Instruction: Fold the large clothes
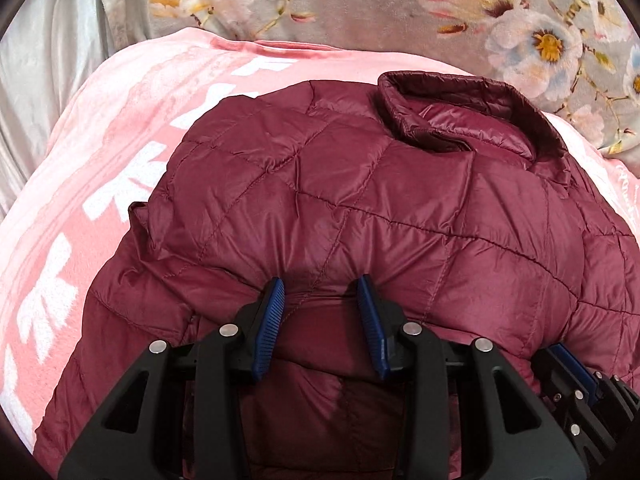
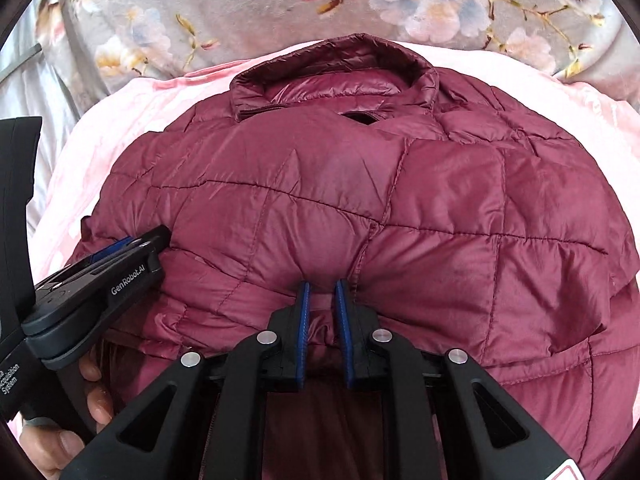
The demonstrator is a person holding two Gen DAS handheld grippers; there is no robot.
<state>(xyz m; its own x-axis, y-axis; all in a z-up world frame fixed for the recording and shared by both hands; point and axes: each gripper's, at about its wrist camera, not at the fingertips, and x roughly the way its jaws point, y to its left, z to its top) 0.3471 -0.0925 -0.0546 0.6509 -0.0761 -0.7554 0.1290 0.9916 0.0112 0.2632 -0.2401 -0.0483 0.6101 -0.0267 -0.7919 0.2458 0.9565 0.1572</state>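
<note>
A maroon quilted puffer jacket (image 1: 360,184) lies on a pink blanket (image 1: 100,140), its collar (image 1: 460,112) at the far side. My left gripper (image 1: 322,286) holds a thick fold of the jacket's near edge between its blue pads, the jaws fairly wide around the padding. My right gripper (image 2: 322,288) is shut on a pinch of the jacket (image 2: 360,184) at the near edge. The left gripper also shows at the left in the right wrist view (image 2: 120,248). The right gripper's side shows at the lower right in the left wrist view (image 1: 572,364).
A grey floral bedspread (image 1: 360,0) lies beyond the blanket. Silvery satin fabric (image 1: 40,80) is at the far left. A hand (image 2: 80,420) holds the left gripper's handle.
</note>
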